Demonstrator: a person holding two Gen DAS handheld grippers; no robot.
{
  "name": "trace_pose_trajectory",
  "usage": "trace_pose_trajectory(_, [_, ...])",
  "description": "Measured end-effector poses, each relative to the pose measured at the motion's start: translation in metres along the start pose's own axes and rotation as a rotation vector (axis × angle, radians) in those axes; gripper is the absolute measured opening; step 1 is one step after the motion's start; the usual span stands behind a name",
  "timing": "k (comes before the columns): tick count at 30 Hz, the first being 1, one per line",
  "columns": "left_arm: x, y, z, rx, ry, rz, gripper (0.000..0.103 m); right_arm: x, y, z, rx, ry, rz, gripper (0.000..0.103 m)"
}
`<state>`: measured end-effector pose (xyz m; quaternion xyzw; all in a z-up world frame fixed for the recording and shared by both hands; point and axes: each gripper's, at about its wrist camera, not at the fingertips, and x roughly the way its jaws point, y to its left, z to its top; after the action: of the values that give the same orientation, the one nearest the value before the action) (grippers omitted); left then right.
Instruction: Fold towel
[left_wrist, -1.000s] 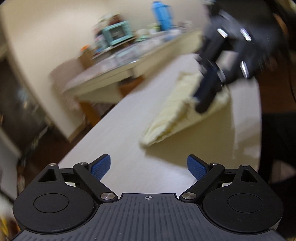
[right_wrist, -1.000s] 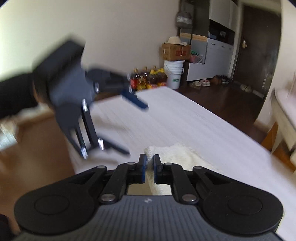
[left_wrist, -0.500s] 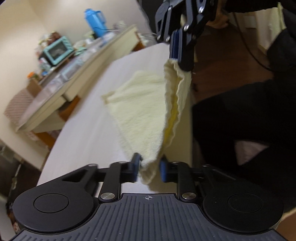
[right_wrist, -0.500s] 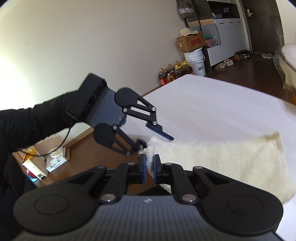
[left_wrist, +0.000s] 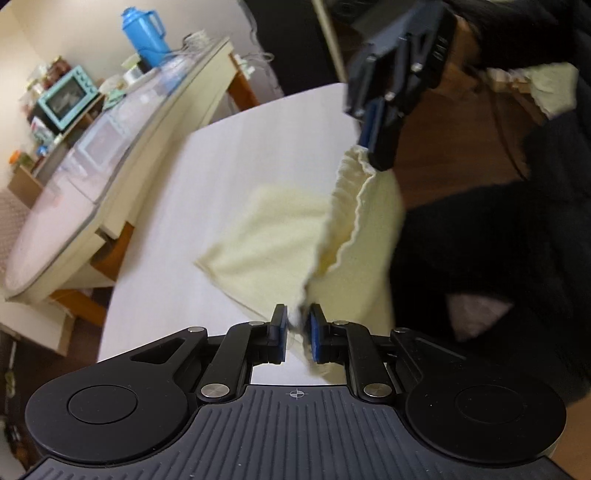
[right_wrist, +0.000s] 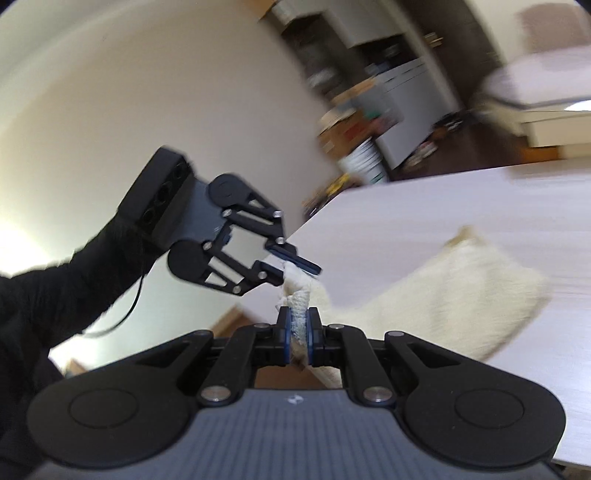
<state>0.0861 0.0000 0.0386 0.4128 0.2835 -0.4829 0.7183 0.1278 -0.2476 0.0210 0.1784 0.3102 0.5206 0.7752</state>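
We hold the yellow towel (left_wrist: 280, 236) off the white table (left_wrist: 229, 173), left gripper (left_wrist: 297, 334) and right gripper (right_wrist: 298, 338) each pinching a corner; beyond the table, a cluttered counter (left_wrist: 122, 114).

We are in a lived-in home: far left, a glass-topped side table (left_wrist: 74, 199) carries a teal toaster oven (left_wrist: 66, 98) and a blue thermos jug (left_wrist: 146, 33), while white cabinets (right_wrist: 410, 110), a cardboard box (right_wrist: 343, 125) and a white bucket (right_wrist: 364, 164) stand on dark wood flooring (right_wrist: 491, 147).
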Motion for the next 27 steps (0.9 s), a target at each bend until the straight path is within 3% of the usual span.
trace_pose_trajectory(4, [0.034,0.03,0.022,-0.011,0.015,0.001,0.013,-0.006,-0.041,0.005,0.1,-0.08,-0.061,0.009])
trace_pose_trajectory(10, [0.075,0.059,0.036,-0.051,0.035,-0.007,0.014,0.0,-0.082,0.007,0.196,-0.105,-0.139,0.009])
trace_pose_trajectory(13, [0.09,0.071,0.037,-0.083,0.047,-0.014,0.017,0.0,-0.093,-0.004,0.233,-0.092,-0.182,0.014])
trace_pose_trajectory(16, [0.102,0.081,0.034,-0.122,0.049,-0.008,0.03,-0.001,-0.101,-0.006,0.242,-0.084,-0.209,0.019])
trace_pose_trajectory(19, [0.103,0.088,0.03,-0.164,0.029,0.01,0.04,-0.019,-0.096,-0.009,0.208,-0.131,-0.239,0.02])
trace_pose_trajectory(22, [0.1,0.094,0.025,-0.217,0.002,0.031,0.046,-0.028,-0.089,-0.007,0.155,-0.172,-0.3,0.035])
trace_pose_trajectory(27, [0.102,0.098,0.022,-0.266,-0.016,0.067,0.056,-0.032,-0.061,-0.012,-0.008,-0.153,-0.34,0.033])
